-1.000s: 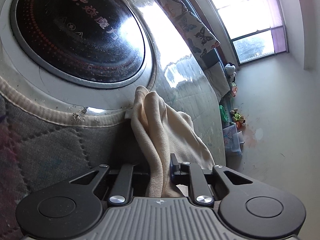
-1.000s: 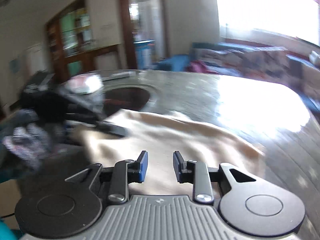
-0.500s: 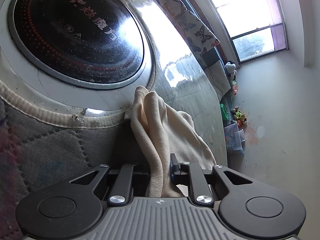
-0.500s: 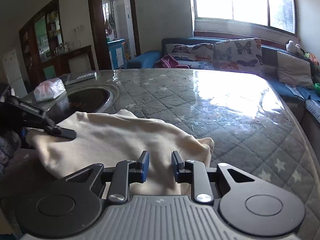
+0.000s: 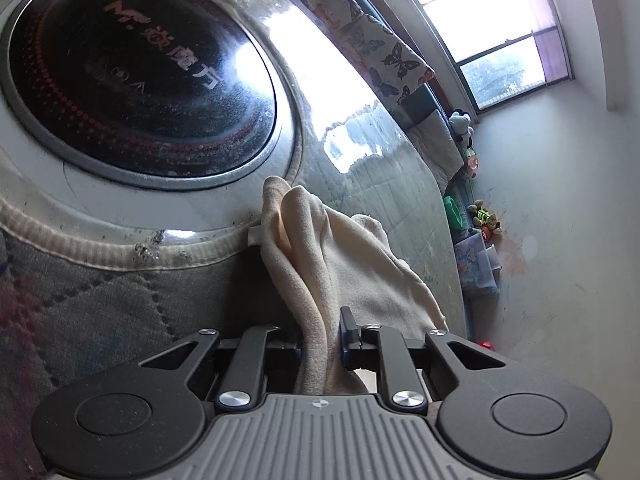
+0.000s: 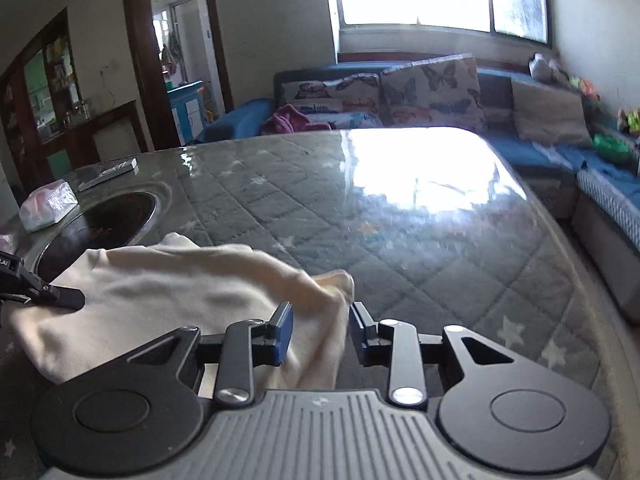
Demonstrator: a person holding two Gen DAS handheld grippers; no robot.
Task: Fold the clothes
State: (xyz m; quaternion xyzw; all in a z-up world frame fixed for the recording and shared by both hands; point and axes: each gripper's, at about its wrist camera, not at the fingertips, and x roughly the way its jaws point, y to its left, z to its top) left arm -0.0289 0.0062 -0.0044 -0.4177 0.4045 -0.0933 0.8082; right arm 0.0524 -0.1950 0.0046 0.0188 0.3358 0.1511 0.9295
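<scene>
Since the earlier view, the right claw (image 6: 320,330) has slid sideways along the cream garment (image 6: 168,300) and its jaws have just been opening; cloth lies loosely between them, unpinched. Left claw (image 5: 320,338) pinches a bunched fold of that garment (cream, soft-looking), which lies on the quilted worktop (image 6: 420,248) beside a round black cooktop (image 5: 136,76).

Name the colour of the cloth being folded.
Cream, plain, no pattern; the cloth shows best in the right wrist view.

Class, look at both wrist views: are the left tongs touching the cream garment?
Touching. The left wrist view shows the cream garment bunched and pinched between the left tongs, fabric filling the space between their pads.
</scene>
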